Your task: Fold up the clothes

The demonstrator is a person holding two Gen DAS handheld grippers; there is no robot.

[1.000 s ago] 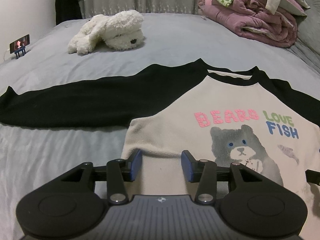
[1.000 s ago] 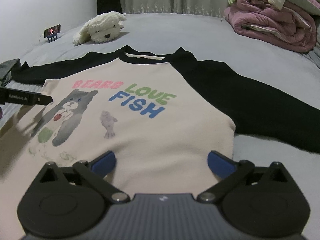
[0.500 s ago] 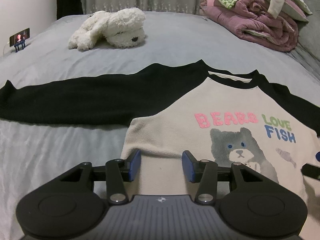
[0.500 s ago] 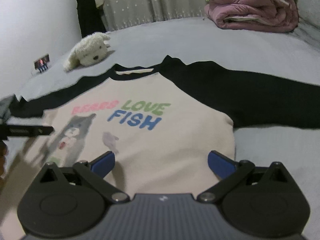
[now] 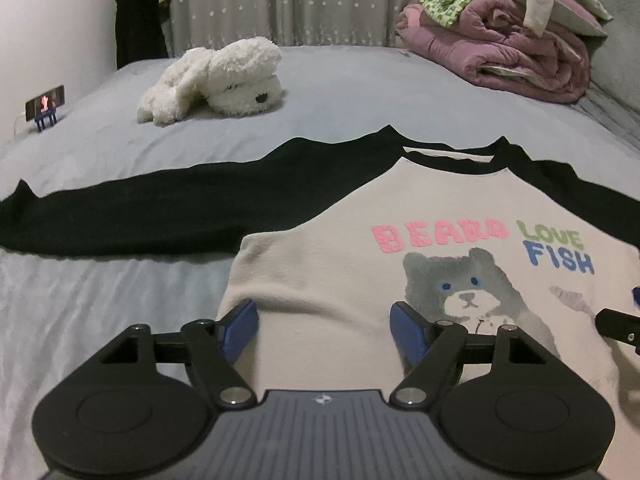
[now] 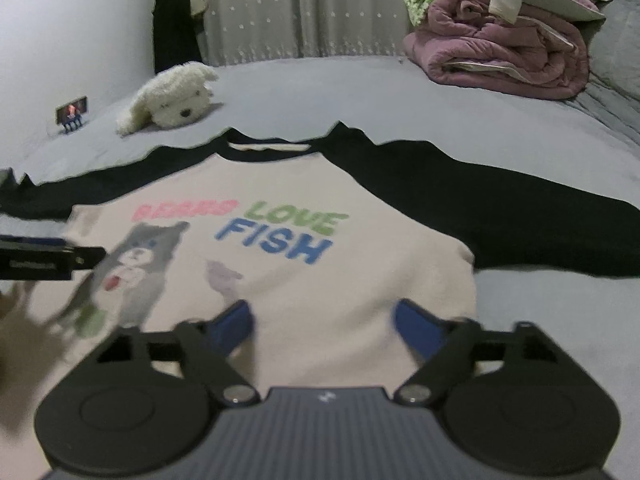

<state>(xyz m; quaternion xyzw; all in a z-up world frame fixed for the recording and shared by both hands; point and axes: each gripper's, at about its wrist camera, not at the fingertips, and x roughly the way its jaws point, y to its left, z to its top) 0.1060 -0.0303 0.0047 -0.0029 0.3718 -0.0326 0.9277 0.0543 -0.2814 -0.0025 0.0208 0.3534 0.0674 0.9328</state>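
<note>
Now my left hand-held gripper hangs over the near left hem of the cream fleece sweatshirt with black raglan sleeves, spread flat on the grey bed; its jaws are opening, nothing pinched. My right hand-held gripper is closing over the right hem, unpinched. Folding hasn't started, I judge; next, pinch both hem corners.

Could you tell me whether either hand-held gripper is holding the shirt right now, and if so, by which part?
Neither. The left hand-held gripper is opening and the right closing over the shirt, near its lower body, pinching nothing.
</note>
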